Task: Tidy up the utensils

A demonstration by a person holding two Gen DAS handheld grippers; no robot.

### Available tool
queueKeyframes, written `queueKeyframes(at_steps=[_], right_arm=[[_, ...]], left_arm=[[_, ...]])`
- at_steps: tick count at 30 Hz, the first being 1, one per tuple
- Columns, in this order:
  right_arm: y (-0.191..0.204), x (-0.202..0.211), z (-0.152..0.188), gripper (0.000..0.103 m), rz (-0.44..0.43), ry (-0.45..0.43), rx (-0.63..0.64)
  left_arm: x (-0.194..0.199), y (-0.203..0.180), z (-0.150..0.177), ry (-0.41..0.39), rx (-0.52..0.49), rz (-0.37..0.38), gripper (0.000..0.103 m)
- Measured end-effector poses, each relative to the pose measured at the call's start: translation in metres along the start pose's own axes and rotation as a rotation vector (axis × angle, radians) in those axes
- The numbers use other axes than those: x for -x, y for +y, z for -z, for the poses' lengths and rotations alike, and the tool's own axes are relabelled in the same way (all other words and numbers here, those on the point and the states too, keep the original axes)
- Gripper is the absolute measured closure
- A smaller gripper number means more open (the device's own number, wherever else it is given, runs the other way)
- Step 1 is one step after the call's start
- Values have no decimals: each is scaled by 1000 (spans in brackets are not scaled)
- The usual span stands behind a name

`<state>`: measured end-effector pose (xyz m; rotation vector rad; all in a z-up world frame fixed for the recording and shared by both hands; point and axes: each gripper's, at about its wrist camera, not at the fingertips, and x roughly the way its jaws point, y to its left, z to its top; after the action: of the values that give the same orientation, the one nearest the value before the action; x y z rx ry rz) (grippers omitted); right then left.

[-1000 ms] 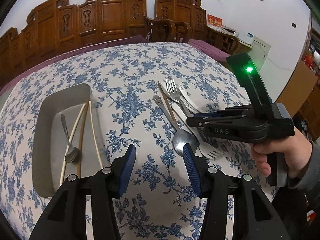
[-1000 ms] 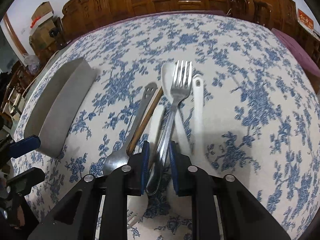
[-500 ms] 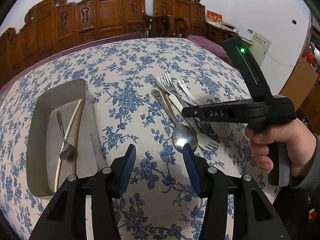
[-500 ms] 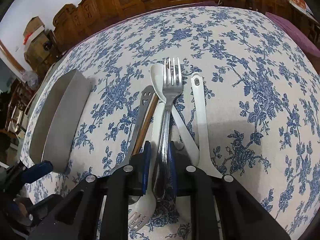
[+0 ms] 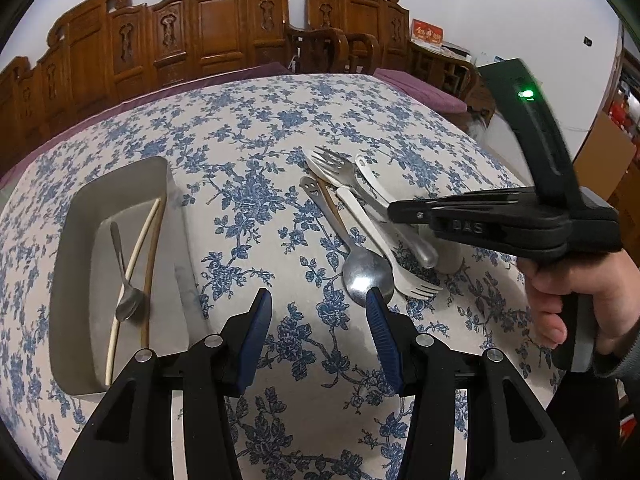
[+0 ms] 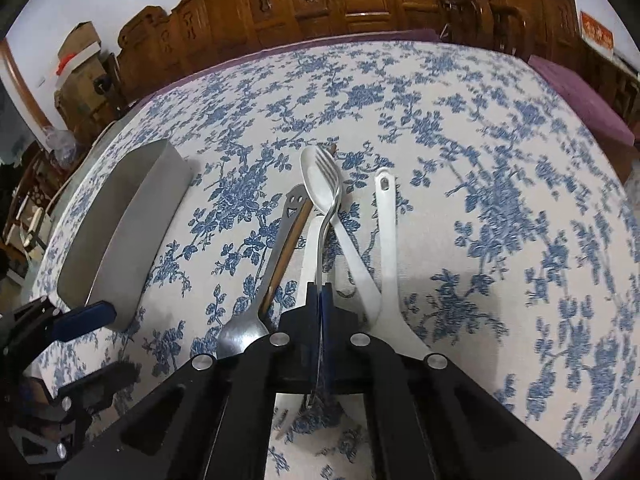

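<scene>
A pile of utensils lies on the floral tablecloth: a metal fork (image 6: 329,200), a metal spoon with a smiley handle (image 6: 276,256), white plastic spoons (image 6: 386,240), a white plastic fork (image 5: 404,276) and a brown chopstick (image 6: 290,246). My right gripper (image 6: 320,294) is shut on the metal fork's handle and the fork is turned on edge; it also shows in the left wrist view (image 5: 400,214). My left gripper (image 5: 318,304) is open and empty, hovering between the pile and the grey tray (image 5: 70,240). The tray holds a small spoon (image 5: 124,276) and two chopsticks (image 5: 146,252).
Carved wooden chairs (image 5: 224,28) line the table's far edge. The grey tray's outer wall (image 6: 120,236) stands left of the pile in the right wrist view. Cardboard boxes (image 6: 78,46) are stacked off the far left corner.
My right gripper has closed fully on the metal fork's handle, and the fork has rolled from flat onto its edge. The left gripper has stayed open and nearly still.
</scene>
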<state>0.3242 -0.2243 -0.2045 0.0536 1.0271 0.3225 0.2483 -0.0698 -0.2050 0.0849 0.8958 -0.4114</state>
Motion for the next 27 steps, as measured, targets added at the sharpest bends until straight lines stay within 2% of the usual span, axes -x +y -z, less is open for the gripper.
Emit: queueKeyframes(at_steps=[7,15,27], right_arm=[[1,8,6,101,44,4,80],[-6,3,10,101,36,19,105],[-10,2,10,101,19,24,110]], left_arm=[[-29,-10,-10,33,17,43,56],[-47,-4,-25,32,41,76,56],[-78,-19,-26,93,-3,67,56]])
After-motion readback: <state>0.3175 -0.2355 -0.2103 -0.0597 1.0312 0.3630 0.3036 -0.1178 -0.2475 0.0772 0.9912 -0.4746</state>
